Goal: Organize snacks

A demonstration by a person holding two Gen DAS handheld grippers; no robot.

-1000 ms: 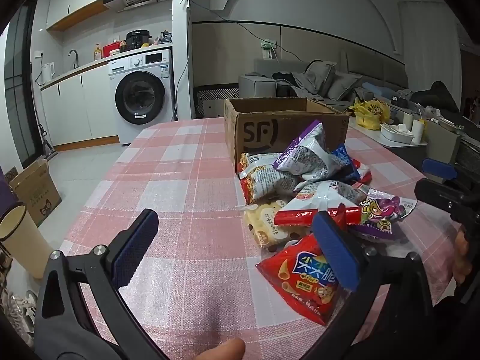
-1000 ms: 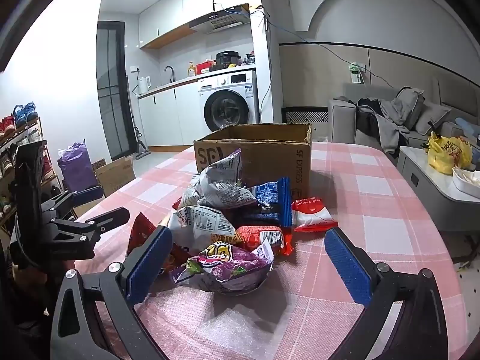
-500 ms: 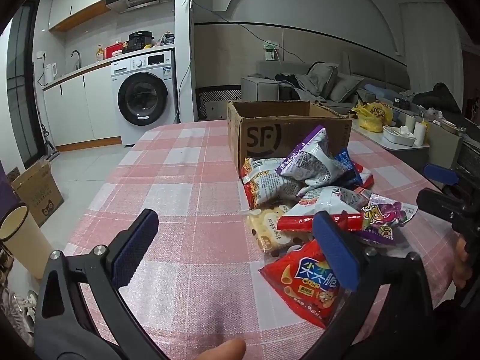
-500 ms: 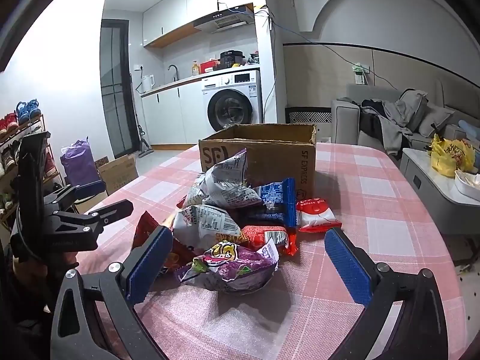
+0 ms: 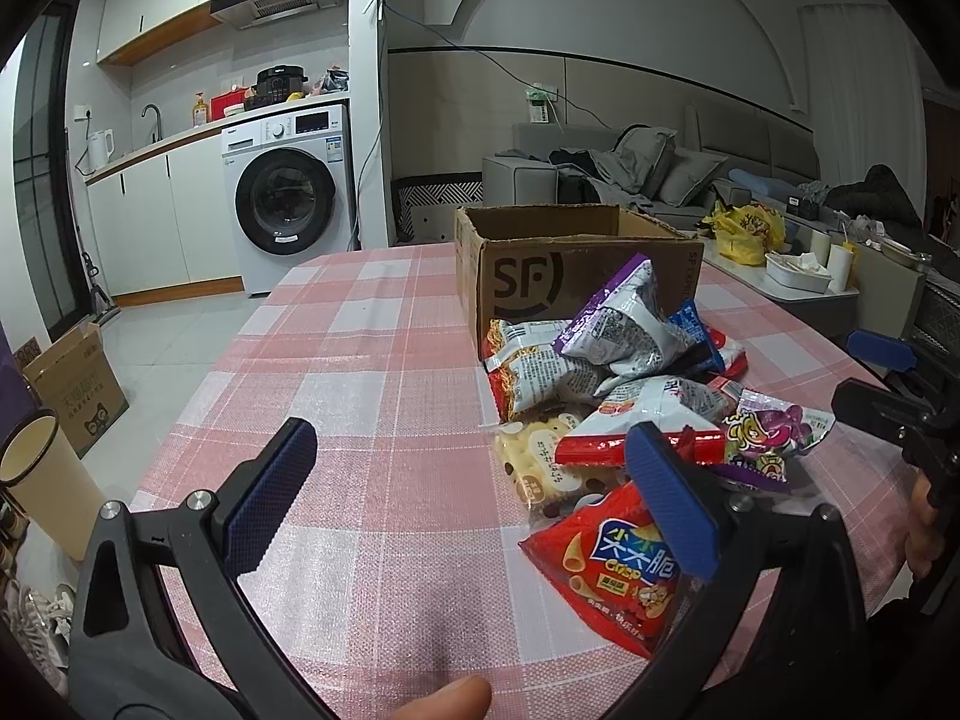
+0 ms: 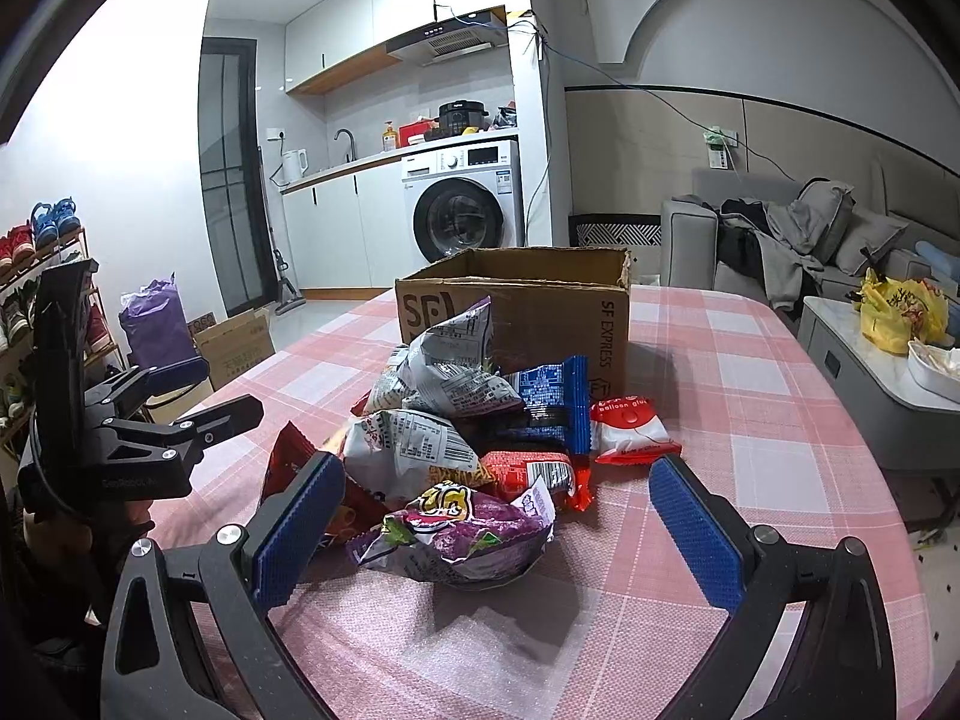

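Note:
A heap of snack packets (image 5: 624, 384) lies on the pink checked tablecloth in front of an open cardboard box (image 5: 570, 264) printed SF. A red crisp bag (image 5: 612, 564) is nearest my left gripper (image 5: 468, 492), which hangs open above the cloth, left of the heap, holding nothing. In the right wrist view the same heap (image 6: 462, 420) sits before the box (image 6: 528, 306), with a purple bag (image 6: 462, 534) at the front, between the spread fingers of my open right gripper (image 6: 498, 516). The left gripper (image 6: 180, 414) shows at that view's left edge.
The table (image 5: 360, 360) reaches to the box, its left half bare cloth. A washing machine (image 5: 288, 204) and counter stand behind, a sofa (image 5: 630, 162) at right. A side table (image 6: 870, 372) with a yellow bag stands right of the table. A cardboard box (image 5: 78, 384) and bin (image 5: 36, 480) sit on the floor.
Both grippers have drawn back slightly and risen, so the heap and box sit a little lower and farther in both views. Nothing was grasped.

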